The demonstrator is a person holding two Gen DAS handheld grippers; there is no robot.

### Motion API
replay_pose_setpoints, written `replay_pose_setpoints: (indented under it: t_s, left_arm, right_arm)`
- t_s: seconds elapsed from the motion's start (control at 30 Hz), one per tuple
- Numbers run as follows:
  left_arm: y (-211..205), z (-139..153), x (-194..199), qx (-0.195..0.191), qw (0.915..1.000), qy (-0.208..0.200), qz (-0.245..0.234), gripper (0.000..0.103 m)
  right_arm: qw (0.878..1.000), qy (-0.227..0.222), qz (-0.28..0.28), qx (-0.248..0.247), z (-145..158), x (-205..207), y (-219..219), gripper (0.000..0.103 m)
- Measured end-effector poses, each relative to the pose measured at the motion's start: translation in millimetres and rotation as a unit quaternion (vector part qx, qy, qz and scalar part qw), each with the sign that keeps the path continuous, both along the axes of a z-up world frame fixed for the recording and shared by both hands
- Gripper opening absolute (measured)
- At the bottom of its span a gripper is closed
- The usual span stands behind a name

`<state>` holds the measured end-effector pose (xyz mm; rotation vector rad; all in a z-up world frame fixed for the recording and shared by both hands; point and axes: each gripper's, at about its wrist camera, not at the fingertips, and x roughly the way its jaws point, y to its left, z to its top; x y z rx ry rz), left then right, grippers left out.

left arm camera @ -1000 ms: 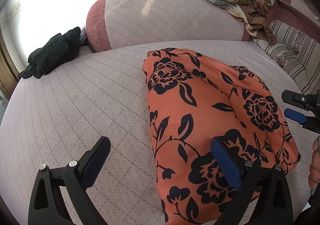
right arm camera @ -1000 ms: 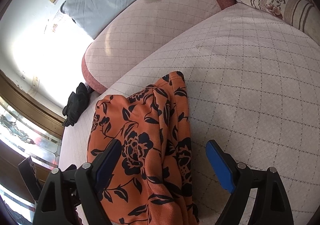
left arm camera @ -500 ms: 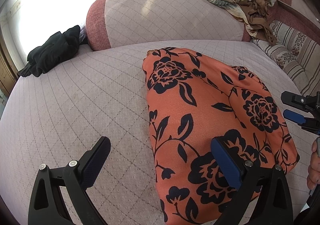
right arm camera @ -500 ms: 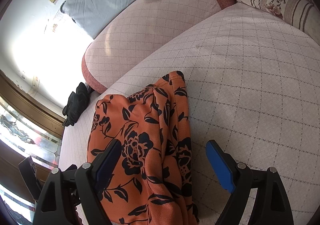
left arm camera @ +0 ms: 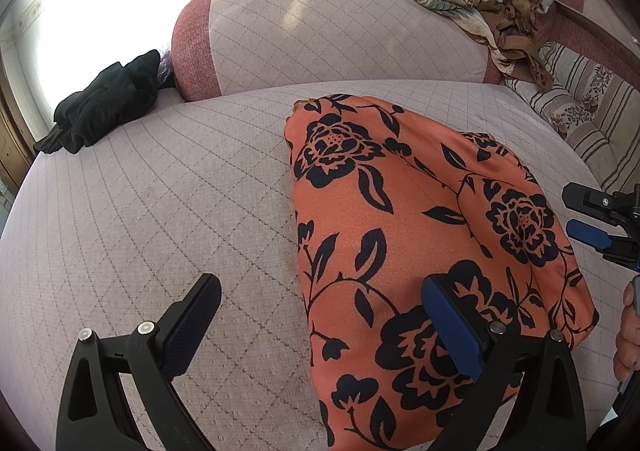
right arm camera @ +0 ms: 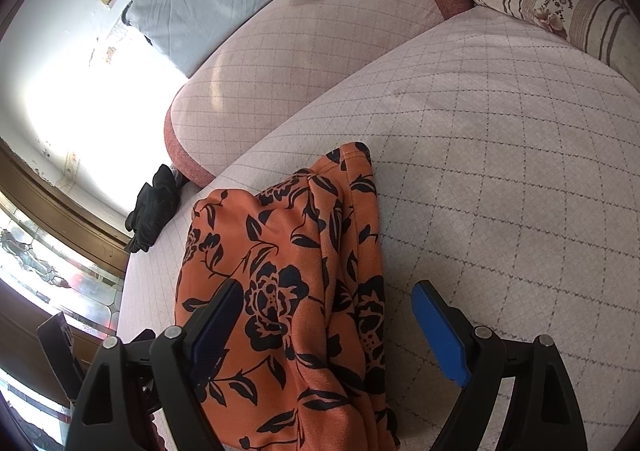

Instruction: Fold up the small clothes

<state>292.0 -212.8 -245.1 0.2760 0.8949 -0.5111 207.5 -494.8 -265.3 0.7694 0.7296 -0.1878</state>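
Orange floral garment lies folded amid bare quilted cushion.

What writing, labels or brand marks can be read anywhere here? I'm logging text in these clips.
None can be read.
The orange floral cloth shows only a printed flower pattern.
The left gripper and right gripper show no markings.

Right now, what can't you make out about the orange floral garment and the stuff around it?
- Orange floral garment: near edge cut off by the frame and tool fingers, both views.
- Garment type: layers folded under, hidden.
- Black clothing: bunched, kind unclear.
- Window area: overexposed, nothing readable.
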Motion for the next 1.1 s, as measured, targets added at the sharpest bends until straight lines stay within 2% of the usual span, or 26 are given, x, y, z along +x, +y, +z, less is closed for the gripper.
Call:
replay_pose_setpoints:
  t_s: [1.1]
  left_arm:
    - [0.6, -2.5, 2.8, -0.006, 0.9999, 0.009, 0.0, 0.1]
  right_arm:
    - [1.0, 0.011, 0.005, 0.002, -7.0, 3.8, 1.3, 0.088]
